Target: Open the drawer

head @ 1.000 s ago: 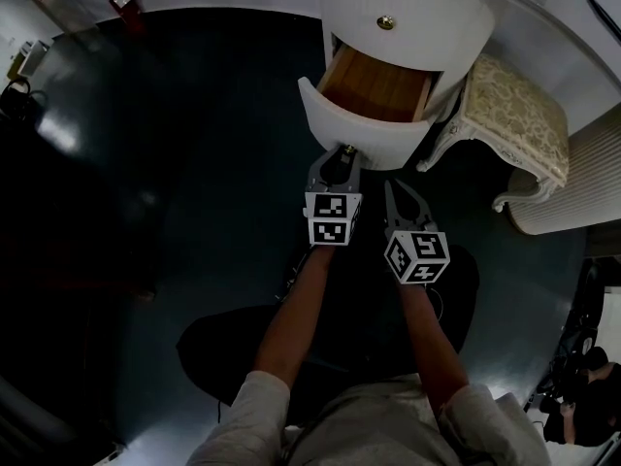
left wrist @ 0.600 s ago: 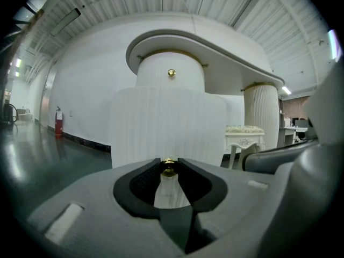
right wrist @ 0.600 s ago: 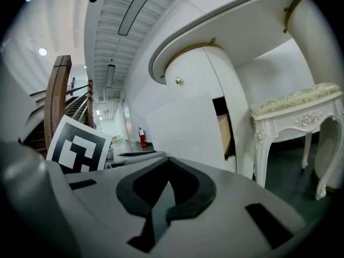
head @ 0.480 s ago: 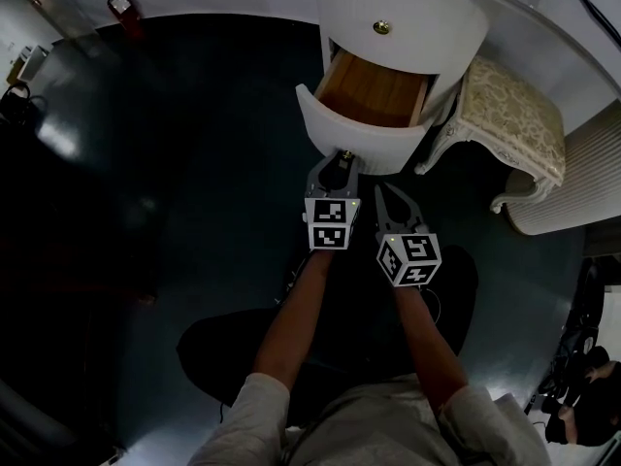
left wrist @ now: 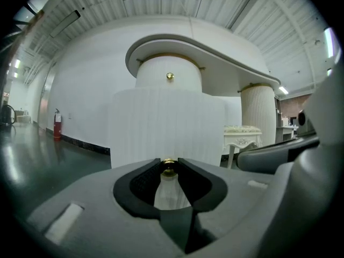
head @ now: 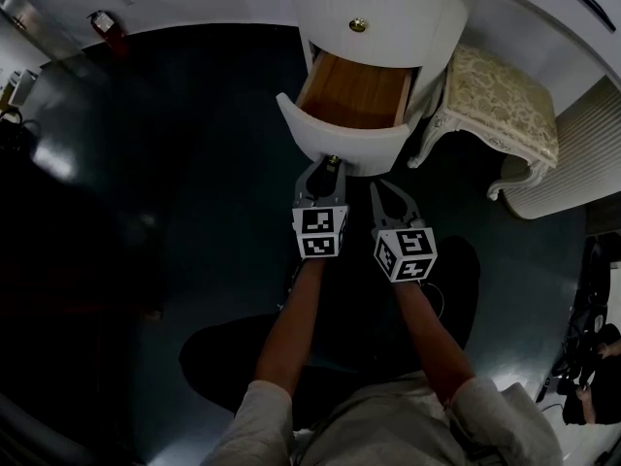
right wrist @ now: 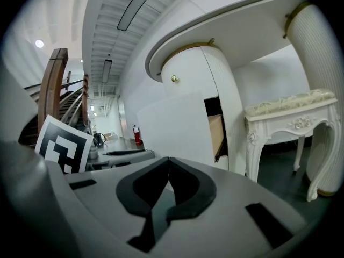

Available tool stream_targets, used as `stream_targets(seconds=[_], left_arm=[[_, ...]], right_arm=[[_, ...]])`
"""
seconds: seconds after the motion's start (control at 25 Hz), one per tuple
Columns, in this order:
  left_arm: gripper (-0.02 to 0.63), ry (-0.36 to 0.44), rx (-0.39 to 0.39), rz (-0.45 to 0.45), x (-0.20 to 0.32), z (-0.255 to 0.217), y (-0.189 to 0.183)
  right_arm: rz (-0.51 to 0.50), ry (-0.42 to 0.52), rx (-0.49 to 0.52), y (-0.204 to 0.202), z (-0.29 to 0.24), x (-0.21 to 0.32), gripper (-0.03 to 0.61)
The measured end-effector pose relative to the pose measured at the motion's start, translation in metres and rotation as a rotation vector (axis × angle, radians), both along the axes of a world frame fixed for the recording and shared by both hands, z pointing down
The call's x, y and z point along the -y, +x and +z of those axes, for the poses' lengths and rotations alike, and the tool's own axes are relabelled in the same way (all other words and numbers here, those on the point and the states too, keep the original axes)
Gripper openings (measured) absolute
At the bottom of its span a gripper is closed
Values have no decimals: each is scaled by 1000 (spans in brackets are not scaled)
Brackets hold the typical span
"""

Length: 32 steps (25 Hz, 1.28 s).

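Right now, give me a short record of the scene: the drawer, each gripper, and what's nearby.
drawer: pulled out, wooden inside showing
left gripper: shut on the drawer's brass knob
right gripper: shut, empty, beside the left one
upper knob: on the closed front above
nearby: upholstered stool right of the cabinet

Blocked straight ahead by pulled-out drawer (head: 340, 146) front, knob (left wrist: 169, 170) clamped in left gripper (head: 330, 166). Open from above into wooden drawer cavity. Free passage left over dark floor (head: 165, 183). Hemmed on right by stool (head: 500, 105), just beside drawer corner. Narrow gap only between left gripper and right gripper (head: 378, 190), jaws together.
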<state>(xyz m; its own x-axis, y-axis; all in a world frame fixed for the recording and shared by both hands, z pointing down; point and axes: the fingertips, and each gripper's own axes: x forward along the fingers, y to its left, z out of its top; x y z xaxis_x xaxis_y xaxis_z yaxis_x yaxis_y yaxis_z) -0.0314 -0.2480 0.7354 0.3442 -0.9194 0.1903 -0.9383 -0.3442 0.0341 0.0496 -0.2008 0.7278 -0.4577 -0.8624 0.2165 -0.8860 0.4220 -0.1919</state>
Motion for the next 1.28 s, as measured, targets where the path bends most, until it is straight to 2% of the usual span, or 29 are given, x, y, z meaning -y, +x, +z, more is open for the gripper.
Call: stream_targets(seconds=[0.32,0.64,1.28], left_arm=[[104,-19,13,-3,-2,2,-1],[104,-11,32,-4,-11,2,-2],[104,-34,8,-34,-30,4,-9]], right_arm=[[12,-12,33,9,-3,-2,15],[10,-2,12,17,-3,-3,15],[-8,13,46,25,-5,-8,15]])
